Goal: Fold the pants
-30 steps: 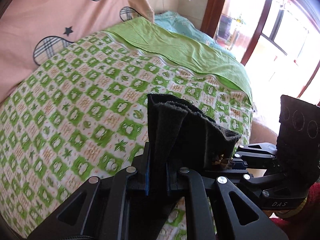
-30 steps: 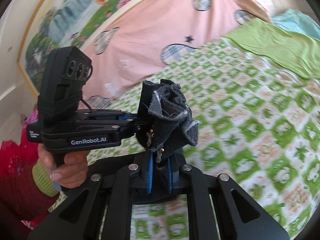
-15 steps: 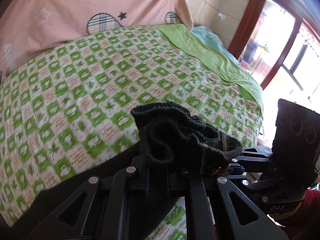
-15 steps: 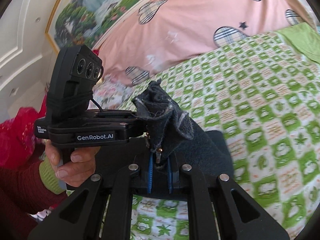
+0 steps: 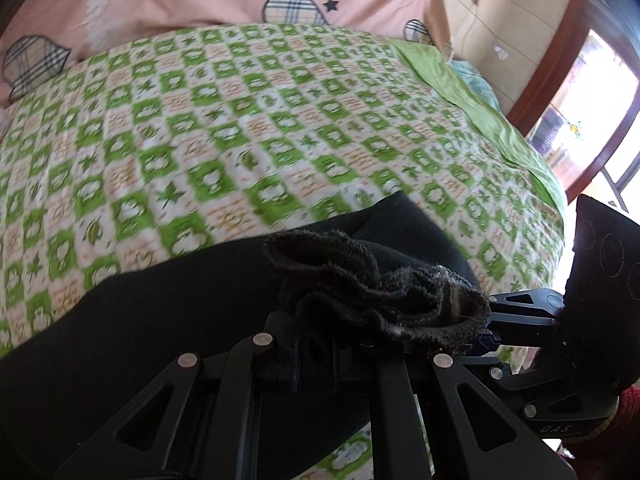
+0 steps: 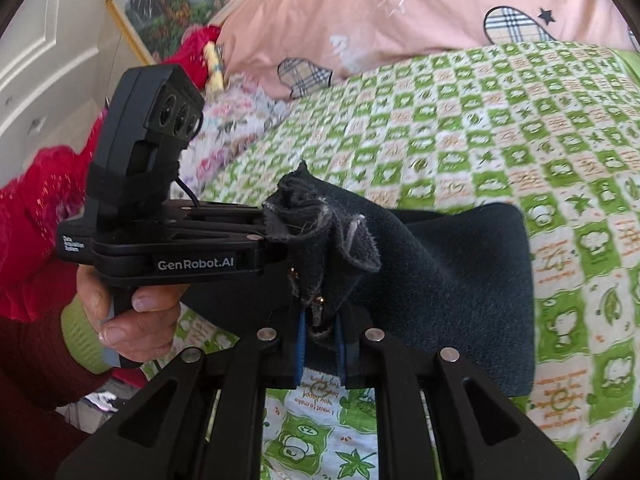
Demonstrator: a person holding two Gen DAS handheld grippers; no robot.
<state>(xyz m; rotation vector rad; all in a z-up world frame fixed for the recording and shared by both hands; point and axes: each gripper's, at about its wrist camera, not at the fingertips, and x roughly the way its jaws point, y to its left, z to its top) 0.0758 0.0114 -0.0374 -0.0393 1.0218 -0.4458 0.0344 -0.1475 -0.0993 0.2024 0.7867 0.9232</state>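
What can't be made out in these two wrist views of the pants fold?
- Left wrist view: the left gripper pads are buried under the bunched hem of the pants; the bedspread is motion-blurred.
- Right wrist view: the near part of the pants is hidden behind the right gripper, whose jaws are opening with cloth still pinched between them.
- Both views: the waistband end lies outside the frames.

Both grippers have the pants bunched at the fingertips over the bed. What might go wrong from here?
1. The right gripper is opening while a wad of the black pants sits between its blue pads; that corner may drop before the fold is laid.
2. The left gripper pinches only a frayed, crumpled edge, which could slip out.
3. The grippers sit close together, so they may collide.
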